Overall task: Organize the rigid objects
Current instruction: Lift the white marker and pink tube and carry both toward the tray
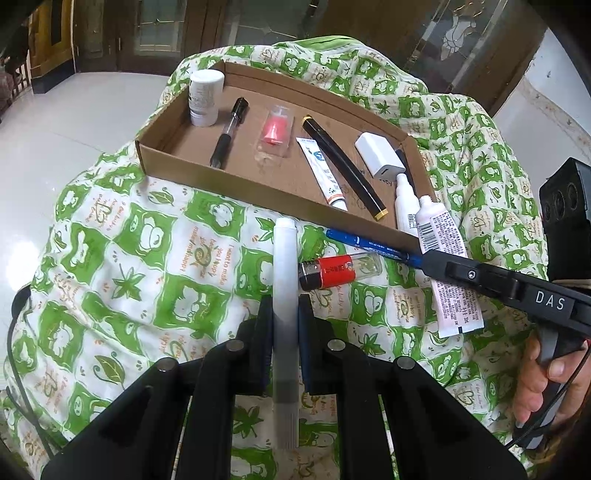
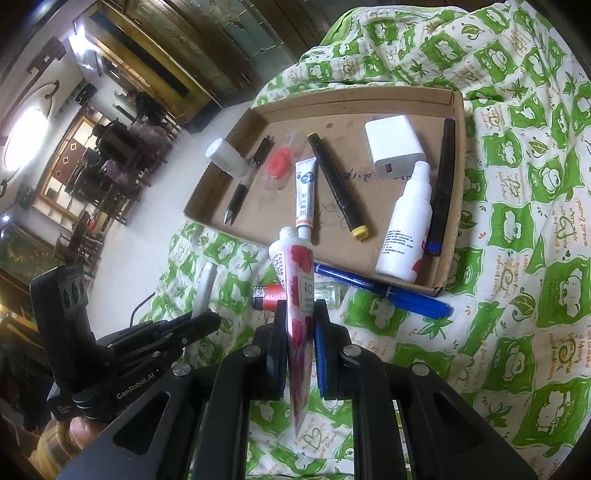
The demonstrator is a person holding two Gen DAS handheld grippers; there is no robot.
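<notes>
between right tool pads, tube

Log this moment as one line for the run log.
left gripper: shut on white pen | right gripper: shut on rose tube | tray: partly filled | outside: lighter, blue marker

- glossy white tiled floor
- dark wood doors with patterned glass panels
- dark wooden chairs and table at far side
- bright oval window, strong daylight glare
</notes>
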